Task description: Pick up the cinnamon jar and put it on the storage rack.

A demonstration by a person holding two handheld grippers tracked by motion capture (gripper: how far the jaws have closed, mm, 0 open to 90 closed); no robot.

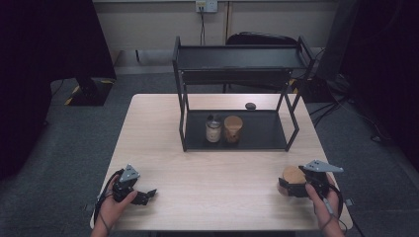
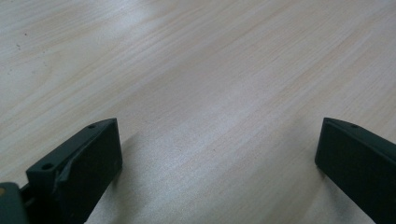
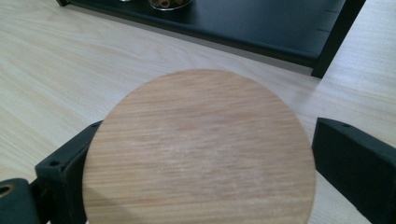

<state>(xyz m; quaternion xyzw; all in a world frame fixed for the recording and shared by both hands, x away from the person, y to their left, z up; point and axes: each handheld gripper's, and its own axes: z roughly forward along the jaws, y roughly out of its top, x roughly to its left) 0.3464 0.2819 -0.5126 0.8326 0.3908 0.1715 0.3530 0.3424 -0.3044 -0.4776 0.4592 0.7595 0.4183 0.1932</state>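
Fingers (image 3: 348, 158) of our right gripper (image 1: 291, 186) stood around the wooden-lidded jar (image 1: 293, 176) at the table's (image 1: 217, 173) near right; we couldn't tell whether they pressed it. Our left gripper (image 1: 143, 195) gaped empty, far across.

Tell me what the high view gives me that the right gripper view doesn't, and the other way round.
High view: the whole black rack with its upper tier, a glass jar and a wood-lidded jar on its lower tier, a small dark object behind them, and the left claw over the table.
Right gripper view: the grain of the round wooden lid close up, with the right claw open, one jaw on either side of it.
Both: that lid, the right claw, the rack and the table.
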